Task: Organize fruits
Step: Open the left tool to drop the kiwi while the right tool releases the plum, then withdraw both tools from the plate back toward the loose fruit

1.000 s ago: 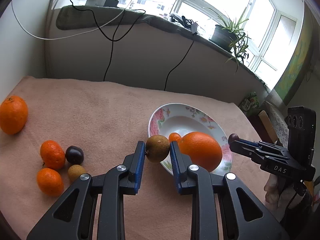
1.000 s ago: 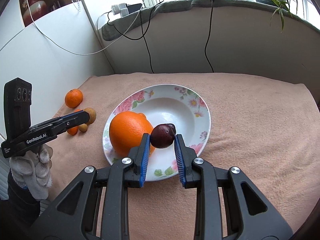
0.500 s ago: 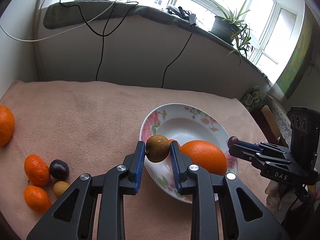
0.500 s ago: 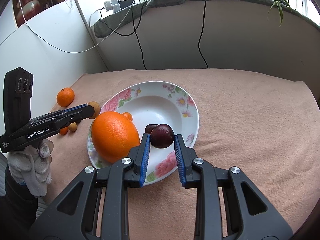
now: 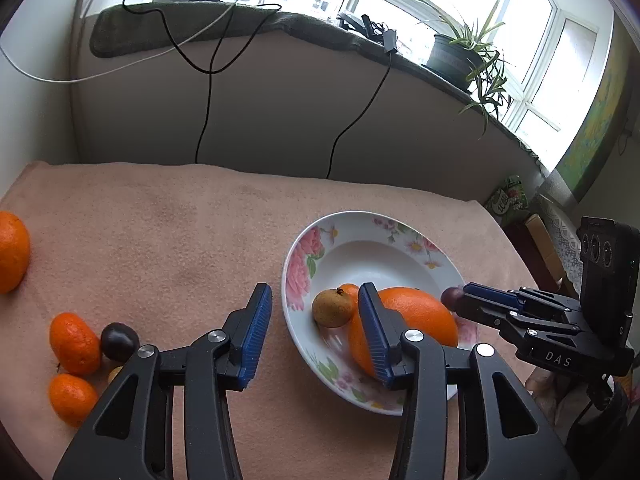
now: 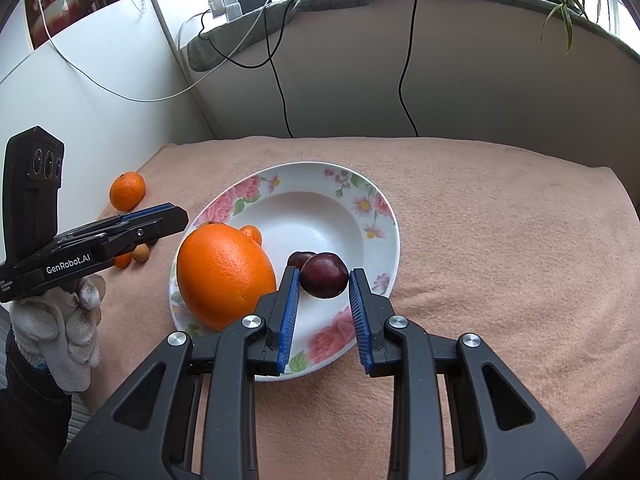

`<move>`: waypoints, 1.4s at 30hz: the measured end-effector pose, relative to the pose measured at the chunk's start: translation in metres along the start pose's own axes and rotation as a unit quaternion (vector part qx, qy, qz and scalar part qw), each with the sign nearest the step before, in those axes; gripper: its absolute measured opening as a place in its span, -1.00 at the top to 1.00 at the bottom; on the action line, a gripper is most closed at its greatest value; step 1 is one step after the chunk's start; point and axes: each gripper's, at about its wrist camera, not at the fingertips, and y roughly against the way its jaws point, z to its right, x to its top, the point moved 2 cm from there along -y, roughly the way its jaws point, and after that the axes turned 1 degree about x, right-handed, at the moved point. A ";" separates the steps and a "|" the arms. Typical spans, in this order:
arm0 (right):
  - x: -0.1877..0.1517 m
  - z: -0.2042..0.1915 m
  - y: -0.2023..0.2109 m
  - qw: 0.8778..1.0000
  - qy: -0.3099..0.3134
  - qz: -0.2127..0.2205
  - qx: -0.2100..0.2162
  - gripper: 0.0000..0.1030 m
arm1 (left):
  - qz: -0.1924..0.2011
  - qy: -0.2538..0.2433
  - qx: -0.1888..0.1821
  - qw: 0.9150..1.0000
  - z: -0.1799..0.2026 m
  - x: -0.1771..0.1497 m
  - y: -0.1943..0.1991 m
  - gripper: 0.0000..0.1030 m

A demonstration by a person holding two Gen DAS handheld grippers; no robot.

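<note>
A flowered white plate (image 5: 304,264) (image 6: 384,216) sits on the peach cloth and holds a big orange (image 5: 404,318) (image 6: 224,276) and a small orange (image 5: 352,291) (image 6: 253,235). My left gripper (image 5: 315,296) (image 6: 176,216) hangs over the plate's near rim, jaws opening. A brown fruit (image 5: 334,308) lies in the plate between them, free of the pads. My right gripper (image 6: 324,278) (image 5: 480,300) is over the plate too, jaws opening. A dark plum (image 6: 324,276) (image 5: 451,295) sits between its pads with slim gaps. A second dark fruit (image 6: 298,258) lies just behind.
On the cloth to the left lie a mandarin (image 5: 12,252) (image 6: 127,191), two small oranges (image 5: 74,342), a dark plum (image 5: 119,341) and a small brown fruit (image 6: 140,253). A gloved hand (image 6: 60,320) holds the left gripper. Black cables (image 5: 206,112) hang down the back wall.
Both grippers' jaws have parted. The brown fruit left the left pads and now lies in the plate. The plum is no longer squeezed by the right pads.
</note>
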 end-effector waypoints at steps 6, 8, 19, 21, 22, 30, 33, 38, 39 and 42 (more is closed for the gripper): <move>0.003 -0.005 0.009 1.000 0.008 0.024 0.003 -0.56 | 0.010 0.001 0.002 1.000 -0.001 0.001 0.006 -0.43; 0.004 -0.007 0.011 1.000 0.012 0.029 0.004 -0.64 | 0.014 0.002 0.006 1.000 -0.001 0.001 0.008 -0.48; 0.005 -0.015 0.013 0.999 0.014 0.028 0.010 -0.68 | 0.014 0.003 0.020 1.000 -0.002 -0.004 0.016 -0.55; 0.005 -0.017 0.014 0.999 0.015 0.028 0.008 -0.68 | 0.019 0.002 0.025 1.000 -0.003 -0.004 0.020 -0.55; 0.005 -0.018 0.015 0.999 0.015 0.029 0.010 -0.68 | 0.021 0.001 0.027 0.999 -0.003 -0.004 0.023 -0.55; 0.009 -0.034 0.024 0.999 0.022 0.043 0.023 -0.79 | 0.037 0.008 0.043 0.998 -0.017 -0.008 0.044 -0.55; 0.011 -0.043 0.026 0.998 0.029 0.045 0.029 -0.79 | 0.042 0.012 0.052 0.998 -0.024 -0.012 0.054 -0.55; 0.015 -0.058 0.025 0.997 0.038 0.046 0.041 -0.79 | 0.048 0.026 0.066 0.996 -0.041 -0.021 0.069 -0.55; 0.016 -0.061 0.024 0.997 0.040 0.045 0.046 -0.79 | 0.050 0.030 0.070 0.996 -0.045 -0.024 0.072 -0.55; 0.018 -0.072 0.021 0.997 0.044 0.042 0.057 -0.79 | 0.053 0.037 0.080 0.995 -0.055 -0.031 0.082 -0.55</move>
